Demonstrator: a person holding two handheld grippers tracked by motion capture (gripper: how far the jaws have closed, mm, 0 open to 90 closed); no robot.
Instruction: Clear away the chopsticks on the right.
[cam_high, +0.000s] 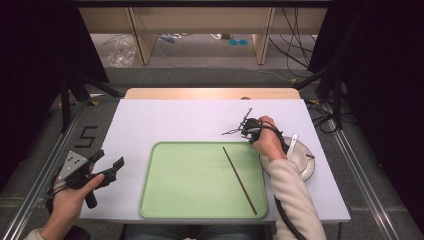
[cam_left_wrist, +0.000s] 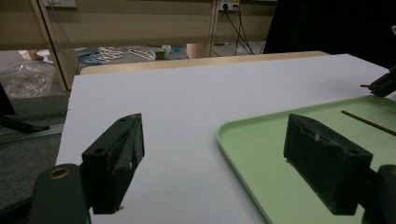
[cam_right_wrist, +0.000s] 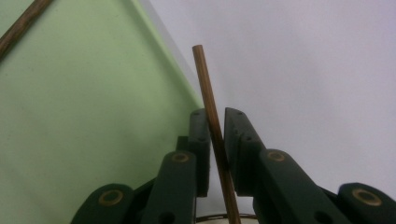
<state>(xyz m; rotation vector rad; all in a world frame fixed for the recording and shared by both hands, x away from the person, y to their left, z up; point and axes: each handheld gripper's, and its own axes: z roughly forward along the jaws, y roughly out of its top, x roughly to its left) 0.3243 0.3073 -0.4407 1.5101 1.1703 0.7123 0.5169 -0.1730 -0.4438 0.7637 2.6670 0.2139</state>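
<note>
Claws first, from the left: my left claw (cam_high: 107, 167) hangs over the bench's left edge with its jaws wide apart, holding nothing. Next comes the green tray (cam_high: 175, 190), lying flat near the front of the bench (cam_high: 165, 120). One brown chopstick (cam_high: 240, 181) lies in it, slanting from the upper middle down to the front right corner. Past the tray's upper right corner, my right claw (cam_high: 239, 130) is clamped on a second chopstick (cam_right_wrist: 209, 105), which crosses the tray's rim. Farthest right, a white bowl (cam_high: 305, 162) sits on the bench just beside the tray, with a white spoon (cam_high: 292, 145) resting in it.

The bench top is pale and plain, with a strip of bare wood along its far edge. Beyond it is grey floor, wooden furniture legs, loose cables and a crumpled plastic bag (cam_high: 120, 52); black curtains hang on both sides.

The right gripper view shows the held stick pinched between the jaws, its tip pointing forward, which the high view blurs. The left gripper view shows the tray's near corner between my open jaws.
</note>
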